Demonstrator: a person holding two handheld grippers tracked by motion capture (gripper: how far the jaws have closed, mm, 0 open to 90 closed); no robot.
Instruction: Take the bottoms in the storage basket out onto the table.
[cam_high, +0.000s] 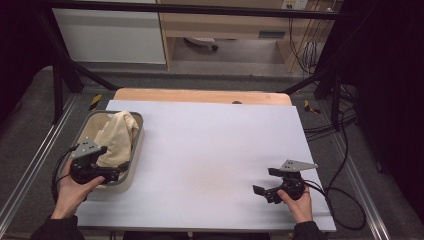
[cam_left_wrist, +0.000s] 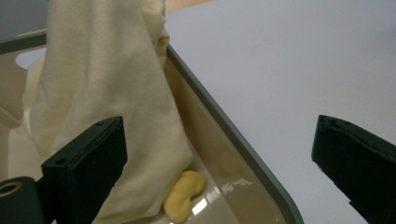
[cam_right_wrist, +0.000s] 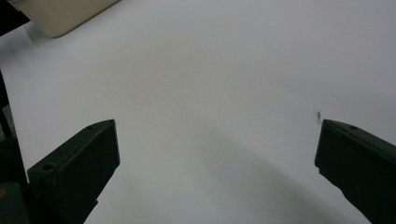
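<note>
Black fingers (cam_left_wrist: 88, 163), grey plates, dark sleeves (cam_high: 57, 229)

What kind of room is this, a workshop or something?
Probably a lab recording station: a white-covered table inside a black metal frame, cables trailing across the floor, and a person holding left tongs at a tub of cloth.

High view looks down; tool views sit close, sharing the tray (cam_high: 136, 145)

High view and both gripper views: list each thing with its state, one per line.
Left hand-held gripper: open, over the tub's near rim.
Right hand-held gripper: open, above bare table.
Cream cloth: bunched, standing in the tub.
Tub: upright on the table.
Yellow piece: lying in the tub.
</note>
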